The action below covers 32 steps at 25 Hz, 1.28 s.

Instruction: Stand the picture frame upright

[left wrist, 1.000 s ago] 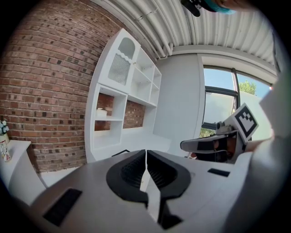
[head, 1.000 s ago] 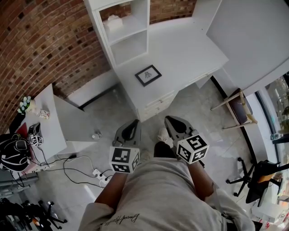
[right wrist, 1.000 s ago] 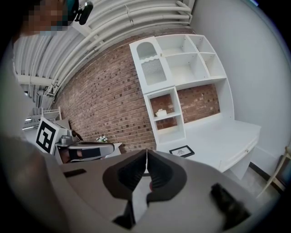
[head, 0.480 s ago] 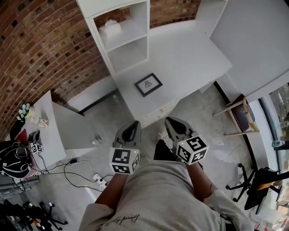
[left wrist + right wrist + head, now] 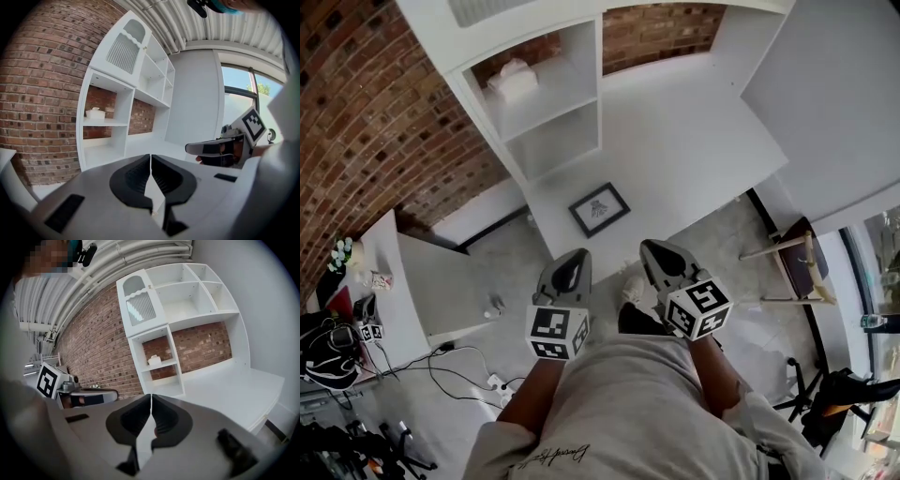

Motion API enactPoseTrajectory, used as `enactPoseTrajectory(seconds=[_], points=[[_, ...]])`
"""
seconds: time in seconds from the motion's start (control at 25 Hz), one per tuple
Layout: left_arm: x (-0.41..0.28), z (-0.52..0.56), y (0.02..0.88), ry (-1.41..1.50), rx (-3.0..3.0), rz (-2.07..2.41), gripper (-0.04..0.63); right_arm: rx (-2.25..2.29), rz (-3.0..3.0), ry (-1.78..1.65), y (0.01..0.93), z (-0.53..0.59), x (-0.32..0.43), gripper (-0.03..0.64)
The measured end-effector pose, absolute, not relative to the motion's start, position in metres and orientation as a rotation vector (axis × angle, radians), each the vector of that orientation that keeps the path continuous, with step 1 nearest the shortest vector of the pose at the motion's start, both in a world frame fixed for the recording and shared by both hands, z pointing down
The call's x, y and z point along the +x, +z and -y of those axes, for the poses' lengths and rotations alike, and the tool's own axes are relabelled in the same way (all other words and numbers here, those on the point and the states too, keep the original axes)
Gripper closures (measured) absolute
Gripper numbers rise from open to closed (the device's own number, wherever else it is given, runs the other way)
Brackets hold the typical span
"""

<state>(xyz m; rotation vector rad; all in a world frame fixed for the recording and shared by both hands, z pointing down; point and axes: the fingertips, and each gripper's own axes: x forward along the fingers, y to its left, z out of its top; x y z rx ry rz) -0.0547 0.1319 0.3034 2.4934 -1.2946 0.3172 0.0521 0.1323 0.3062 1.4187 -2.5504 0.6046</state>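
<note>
The picture frame [image 5: 600,209], black-edged with a small dark print, lies flat on the white desk [image 5: 694,141] near its front left edge. Both grippers are held side by side in front of the person's body, short of the desk and apart from the frame. My left gripper [image 5: 574,255] is shut with nothing in it; its jaws [image 5: 150,157] meet in a thin line. My right gripper [image 5: 655,247] is likewise shut and empty [image 5: 151,397]. Neither gripper view shows the frame. Each gripper view shows the other gripper beside it.
A white shelf unit [image 5: 546,122] stands on the desk's left against the brick wall, with a white box [image 5: 514,80] on its upper shelf. A low white side table [image 5: 389,281] and floor cables [image 5: 464,361] are at the left. A wooden chair [image 5: 795,258] is at the right.
The desk and picture frame have slid down the head view, closer to the grippers. Both grippers stay shut, side by side in front of the person's body.
</note>
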Motion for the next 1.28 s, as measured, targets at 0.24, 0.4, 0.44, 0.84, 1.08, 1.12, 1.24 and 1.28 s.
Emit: enactPoseTrajectory(seconds=[0.24,0.4,0.44,0.84,1.08,1.12,1.24,1.28], points=[[-0.035,-0.088,0.299,0.272,2.456,1.322,0.574,1.364,2.57,0.612,0.307,-0.085,0.071,0.588],[-0.023,-0.065,0.297,0.269,2.449,1.355,0.574,1.309,2.592,0.608,0.307,-0.057,0.08,0.588],[-0.021,-0.06,0.296,0.263,2.442,1.367,0.574,1.29,2.597,0.607,0.307,-0.051,0.081,0.588],[-0.018,-0.024,0.299,0.238,2.352,1.489,0.574,1.106,2.662,0.591,0.312,-0.002,0.082,0.588],[-0.011,-0.013,0.301,0.251,2.341,1.514,0.574,1.051,2.695,0.595,0.312,0.016,0.086,0.588],[-0.011,-0.012,0.302,0.256,2.334,1.519,0.574,1.044,2.698,0.595,0.312,0.018,0.086,0.588],[-0.014,-0.009,0.306,0.278,2.316,1.536,0.574,1.025,2.698,0.603,0.316,0.02,0.084,0.588],[-0.015,-0.009,0.306,0.285,2.312,1.54,0.574,1.02,2.697,0.61,0.317,0.021,0.084,0.588]])
